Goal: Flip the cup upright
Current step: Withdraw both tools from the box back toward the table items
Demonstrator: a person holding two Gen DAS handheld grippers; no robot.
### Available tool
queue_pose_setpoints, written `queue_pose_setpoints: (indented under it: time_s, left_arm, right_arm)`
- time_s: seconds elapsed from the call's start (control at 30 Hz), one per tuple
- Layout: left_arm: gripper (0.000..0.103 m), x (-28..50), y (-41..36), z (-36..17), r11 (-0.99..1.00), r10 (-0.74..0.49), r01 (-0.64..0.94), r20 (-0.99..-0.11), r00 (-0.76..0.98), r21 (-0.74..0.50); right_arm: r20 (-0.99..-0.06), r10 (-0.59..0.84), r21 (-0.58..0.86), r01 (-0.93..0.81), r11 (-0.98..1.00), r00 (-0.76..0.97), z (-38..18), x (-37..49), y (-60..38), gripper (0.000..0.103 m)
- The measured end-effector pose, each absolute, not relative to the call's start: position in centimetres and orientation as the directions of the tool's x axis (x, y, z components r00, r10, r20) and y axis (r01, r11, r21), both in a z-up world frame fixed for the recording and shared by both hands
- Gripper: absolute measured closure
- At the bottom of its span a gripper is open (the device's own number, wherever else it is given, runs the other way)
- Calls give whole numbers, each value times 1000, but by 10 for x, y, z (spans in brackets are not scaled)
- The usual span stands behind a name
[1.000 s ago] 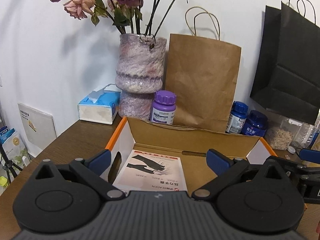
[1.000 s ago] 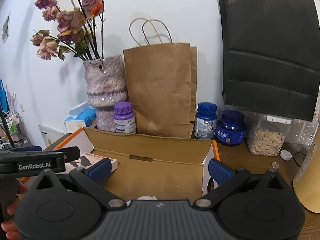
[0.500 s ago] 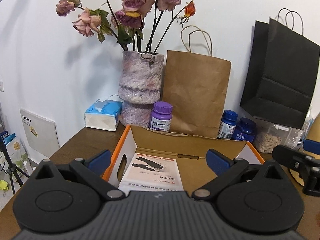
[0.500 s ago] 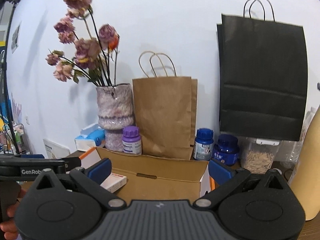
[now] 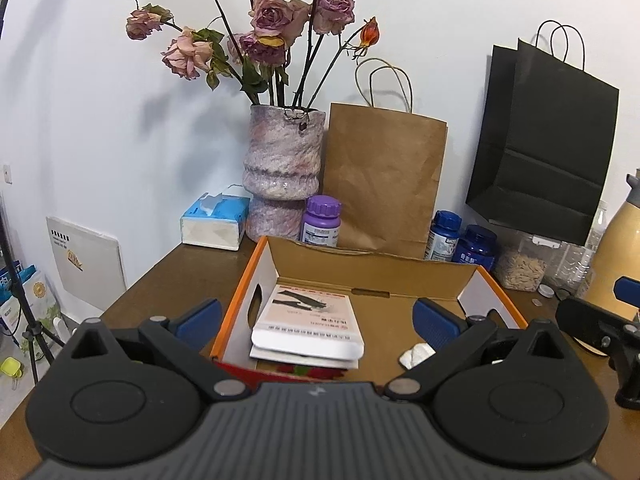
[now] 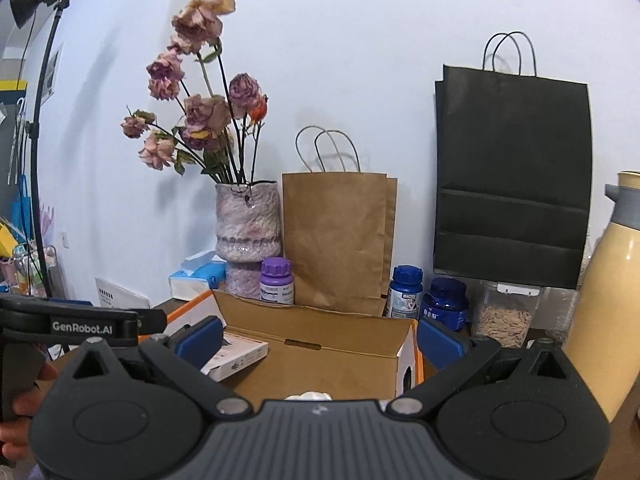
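Note:
No cup shows in either view. My left gripper point(image 5: 316, 320) is open, its blue pads point(image 5: 200, 316) spread above the near end of an open cardboard box point(image 5: 372, 268). My right gripper point(image 6: 320, 342) is open too, held over the same box point(image 6: 320, 328) from further right. Nothing is between either pair of fingers. In the box lie a white booklet-like carton point(image 5: 308, 320) and a small crumpled white thing point(image 5: 416, 354) that I cannot identify. Each gripper shows at the edge of the other's view: the right one point(image 5: 600, 328), the left one point(image 6: 80, 326) with a hand on it.
Along the wall stand a vase of dried roses point(image 5: 284, 160), a brown paper bag point(image 5: 384, 176), a black paper bag point(image 5: 544, 152), a tissue box point(image 5: 214, 222), purple and blue bottles point(image 5: 322, 220), a seed container point(image 5: 520, 268) and a cream jug point(image 6: 604, 292).
Both grippers have risen and pulled back from the box, so more of the wall, the flowers and the bags shows. Both stay open.

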State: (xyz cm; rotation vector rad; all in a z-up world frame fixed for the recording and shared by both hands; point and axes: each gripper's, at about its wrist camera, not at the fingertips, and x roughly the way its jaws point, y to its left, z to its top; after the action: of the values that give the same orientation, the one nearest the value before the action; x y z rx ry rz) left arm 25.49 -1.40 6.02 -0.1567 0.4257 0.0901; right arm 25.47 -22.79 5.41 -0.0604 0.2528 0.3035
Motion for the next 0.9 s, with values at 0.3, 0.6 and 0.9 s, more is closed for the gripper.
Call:
queue_pose_setpoints:
  time_s: [0.3,0.6,0.9]
  left_arm:
    - [0,224,-16,55,987,58,-117,-431,900,-112]
    - [0,192,-16,51,989,61,-114,-443,895,-94]
    - [0,164,-16,41,988,65,-123,-457,887,-97]
  right_arm:
    - [-261,285,-8,-298,955,922,49,223,-233,0]
    - [-273,300,-31,-320,947,914,35,185,-233,0]
    - [-301,304,-42,-331,943,904,8,161,-240,0]
